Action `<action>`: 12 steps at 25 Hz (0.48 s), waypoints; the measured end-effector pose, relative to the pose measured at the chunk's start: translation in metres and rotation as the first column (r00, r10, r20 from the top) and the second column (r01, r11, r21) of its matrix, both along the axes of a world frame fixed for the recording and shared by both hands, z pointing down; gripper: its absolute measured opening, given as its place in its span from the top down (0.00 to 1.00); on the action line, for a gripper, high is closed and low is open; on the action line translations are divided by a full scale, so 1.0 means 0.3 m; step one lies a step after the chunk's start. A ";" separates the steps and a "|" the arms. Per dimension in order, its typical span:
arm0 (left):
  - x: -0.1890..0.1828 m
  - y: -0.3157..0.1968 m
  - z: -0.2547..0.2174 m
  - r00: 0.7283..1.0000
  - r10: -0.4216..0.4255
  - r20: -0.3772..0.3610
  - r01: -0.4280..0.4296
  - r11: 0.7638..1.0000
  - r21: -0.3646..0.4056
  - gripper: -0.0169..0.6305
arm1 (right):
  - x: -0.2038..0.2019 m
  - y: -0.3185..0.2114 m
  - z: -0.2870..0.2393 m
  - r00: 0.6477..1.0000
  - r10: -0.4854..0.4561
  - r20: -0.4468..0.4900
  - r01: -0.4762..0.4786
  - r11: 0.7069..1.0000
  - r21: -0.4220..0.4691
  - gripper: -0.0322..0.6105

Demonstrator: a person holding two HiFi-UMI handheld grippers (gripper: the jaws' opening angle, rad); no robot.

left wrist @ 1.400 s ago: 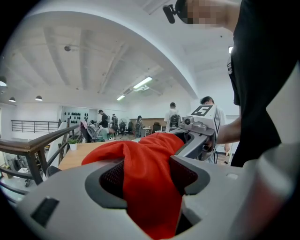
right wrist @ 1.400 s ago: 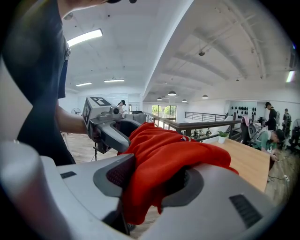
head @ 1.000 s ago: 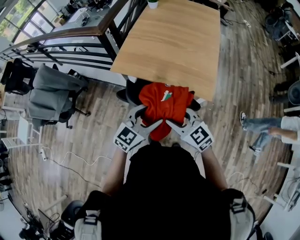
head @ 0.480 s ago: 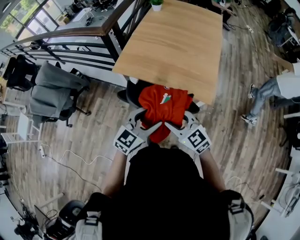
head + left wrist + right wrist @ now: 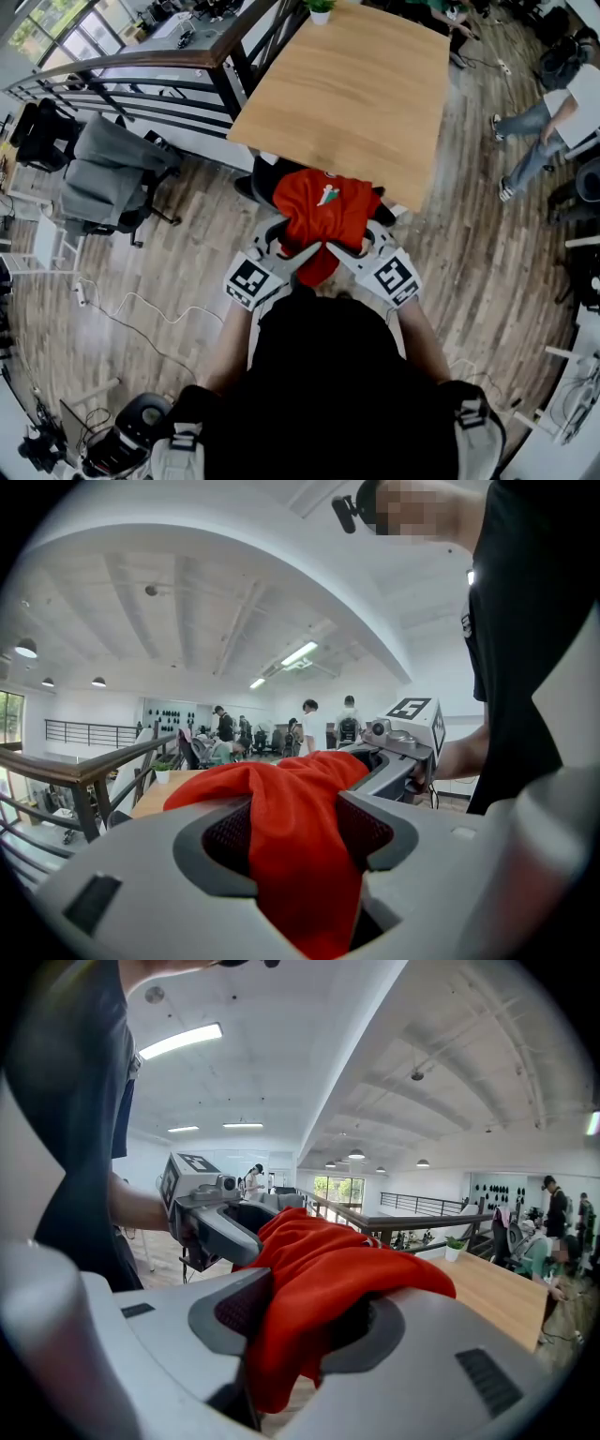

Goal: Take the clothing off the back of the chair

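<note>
Head view first: the red T-shirt [image 5: 323, 208] is draped over the back of a black chair [image 5: 261, 178] that's pushed up against the near edge of the wooden desk [image 5: 347, 94]. Both tongs are on its lower hem, left tongs [image 5: 292, 240] on the left side of the cloth and right tongs [image 5: 354, 240] on the right. They angle in towards each other, so the shirt sits bunched between them. Off to the left there's another chair with a grey jacket [image 5: 103, 173] thrown over it, plus a little potted plant [image 5: 321, 7] at the far end of the desk.

Left gripper view: the jaws are clamped on the shirt. A thick fold of red fabric runs down between the dark pads [image 5: 225, 841] and fills the gap, then humps up and away towards the other gripper, which you can see at the right biting into the same cloth.

Right gripper view: same deal. These jaws are closed on a wad of the shirt too, with red cloth squeezed against the pads [image 5: 239, 1312] and spilling over the right-hand jaw. The left gripper is visible at the far side of the fabric.
</note>
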State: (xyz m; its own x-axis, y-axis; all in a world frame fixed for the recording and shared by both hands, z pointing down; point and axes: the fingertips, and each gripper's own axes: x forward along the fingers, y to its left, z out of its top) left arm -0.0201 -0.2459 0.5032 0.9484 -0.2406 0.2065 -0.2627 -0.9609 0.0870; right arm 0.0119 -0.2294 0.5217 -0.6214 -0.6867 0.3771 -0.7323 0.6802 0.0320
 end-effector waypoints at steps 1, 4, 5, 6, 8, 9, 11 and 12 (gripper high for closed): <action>0.003 0.009 -0.006 1.000 -0.005 0.000 0.005 1.000 0.002 0.57 | 0.004 0.008 -0.005 1.000 -0.004 0.000 0.004 1.000 0.003 0.69; 0.006 0.031 -0.021 1.000 -0.021 0.001 0.021 1.000 0.011 0.57 | 0.007 0.027 -0.020 1.000 -0.017 0.001 0.017 1.000 0.016 0.69; 0.004 0.034 -0.025 1.000 -0.025 0.002 0.025 1.000 0.016 0.57 | 0.004 0.029 -0.023 1.000 -0.020 0.003 0.020 1.000 0.020 0.69; 0.003 0.036 -0.028 1.000 -0.030 0.002 0.030 0.999 0.021 0.57 | 0.004 0.032 -0.026 1.000 -0.023 0.004 0.022 0.999 0.023 0.69; 0.003 0.040 -0.036 0.999 -0.042 0.002 0.042 0.999 0.027 0.57 | 0.005 0.035 -0.032 1.000 -0.029 0.008 0.028 0.999 0.026 0.69; 0.003 0.036 -0.041 0.999 -0.049 0.002 0.049 0.998 0.028 0.57 | 0.005 0.030 -0.035 0.999 -0.032 0.010 0.032 0.999 0.027 0.69; 0.003 0.017 -0.050 0.998 -0.062 0.003 0.061 0.998 0.030 0.57 | 0.006 0.009 -0.043 0.999 -0.040 0.016 0.040 0.999 0.030 0.70; 0.005 0.010 -0.054 0.998 -0.066 0.005 0.066 0.997 0.032 0.58 | 0.007 0.001 -0.047 0.999 -0.043 0.020 0.042 0.999 0.032 0.70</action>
State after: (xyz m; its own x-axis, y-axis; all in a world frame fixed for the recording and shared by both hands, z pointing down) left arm -0.0188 -0.2428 0.4869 0.9290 -0.3096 0.2030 -0.3264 -0.9436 0.0547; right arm 0.0140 -0.2290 0.5076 -0.6577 -0.6708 0.3428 -0.7035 0.7096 0.0390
